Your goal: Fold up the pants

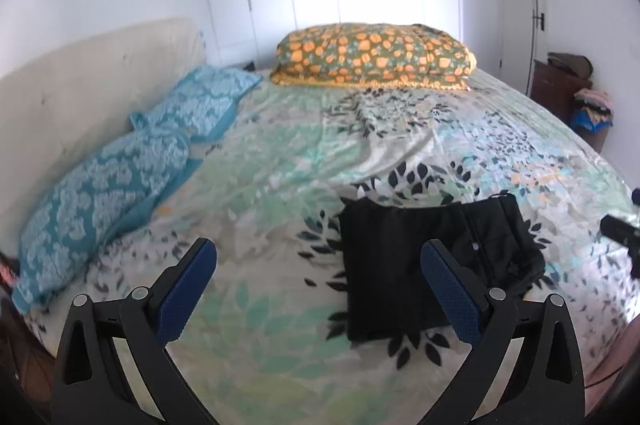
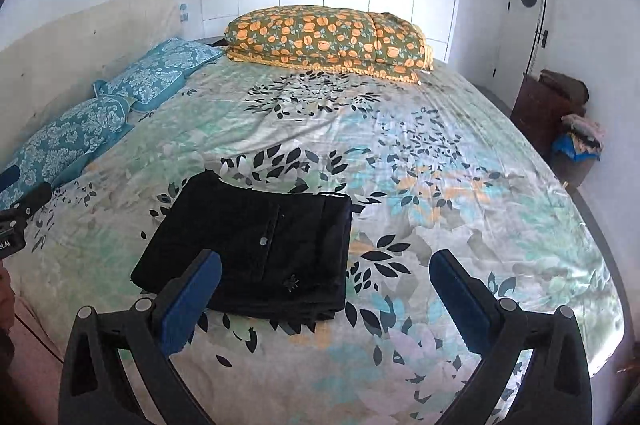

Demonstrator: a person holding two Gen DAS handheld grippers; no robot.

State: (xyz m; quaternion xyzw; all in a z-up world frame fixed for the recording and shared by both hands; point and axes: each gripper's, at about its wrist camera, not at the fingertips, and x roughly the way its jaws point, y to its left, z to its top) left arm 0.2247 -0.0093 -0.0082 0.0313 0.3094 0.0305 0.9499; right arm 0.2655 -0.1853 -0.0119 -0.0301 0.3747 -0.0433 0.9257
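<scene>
The black cloth pants [image 2: 256, 249] lie folded, low and middle; left gripper [image 1: 318, 285] and right gripper [image 2: 325, 295] gape empty; lift clear without snagging.

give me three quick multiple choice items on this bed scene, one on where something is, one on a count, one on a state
1. Where do the pants lie?
A. on the bedspread
B. on the orange pillow
C. on the floor

2. How many blue pillows lie along the headboard?
A. one
B. two
C. four

3. What state are the pants in?
A. spread out full length
B. hanging from a gripper
C. folded into a compact rectangle, not held

Answers:
1. A, the black pants rest flat on the leaf-print cover, well short of the orange pillow.
2. B, two blue patterned pillows lie end to end by the headboard.
3. C, they form a neat stacked rectangle, and the left gripper and right gripper stand open with nothing between the fingers.
</scene>
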